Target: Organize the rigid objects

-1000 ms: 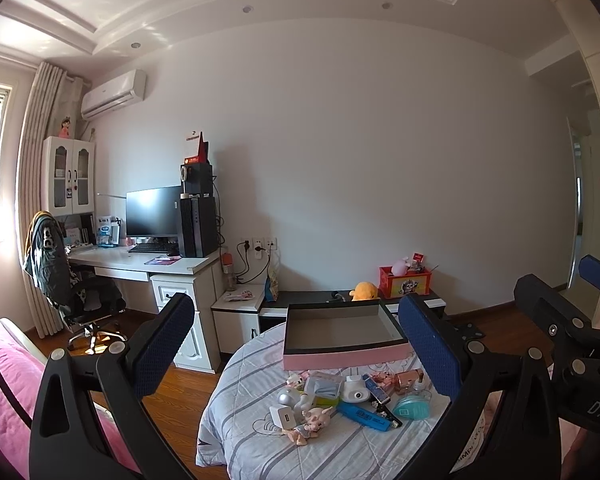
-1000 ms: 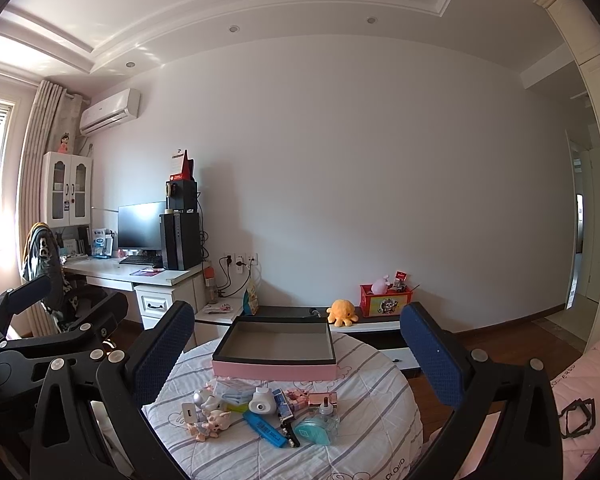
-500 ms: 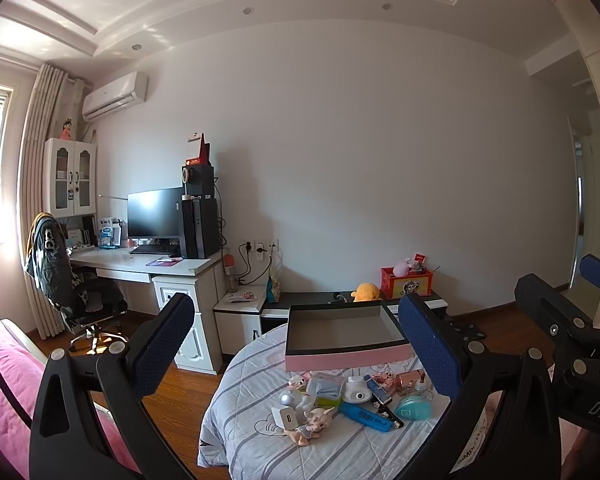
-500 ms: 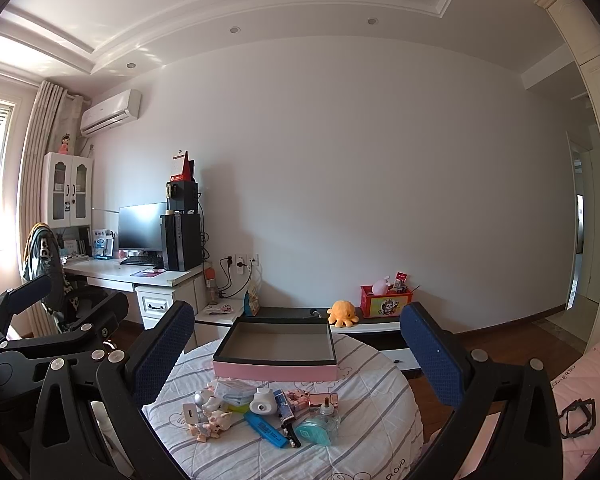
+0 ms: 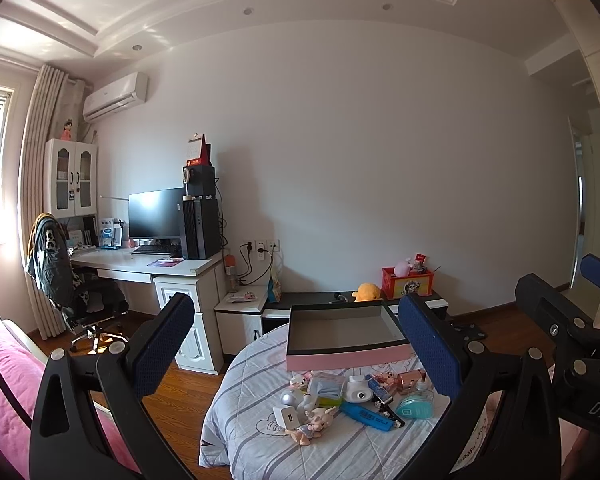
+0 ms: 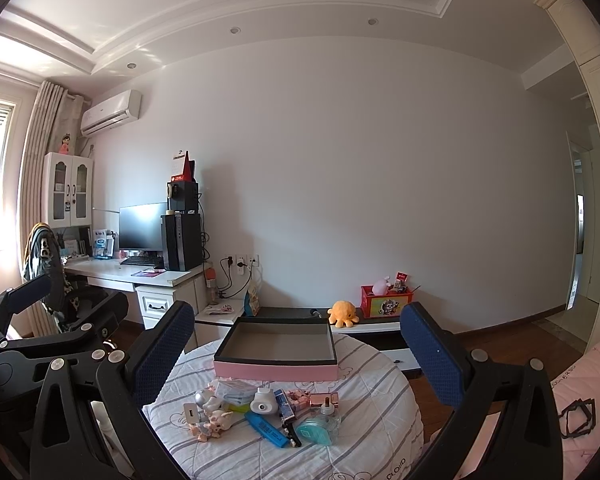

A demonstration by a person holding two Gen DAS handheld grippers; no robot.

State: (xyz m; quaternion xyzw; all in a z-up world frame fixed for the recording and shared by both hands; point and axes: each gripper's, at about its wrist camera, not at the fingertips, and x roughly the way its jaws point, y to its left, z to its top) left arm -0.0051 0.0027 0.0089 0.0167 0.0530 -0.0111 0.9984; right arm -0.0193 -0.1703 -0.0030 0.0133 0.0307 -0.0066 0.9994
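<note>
Both the left gripper [image 5: 296,344] and the right gripper [image 6: 300,350] hang released, fingers spread wide, holding nothing, above the round counter [image 6: 372,432]. The pink box [image 6: 276,354] lies open-side up, long axis crosswise. Before it, small things huddle; the blue marker [image 6: 267,429] lies slantwise.

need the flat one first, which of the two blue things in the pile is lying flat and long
The blue bar at the pile's front edge, long with a printed label. The teal round case to its right is disc-shaped.
</note>
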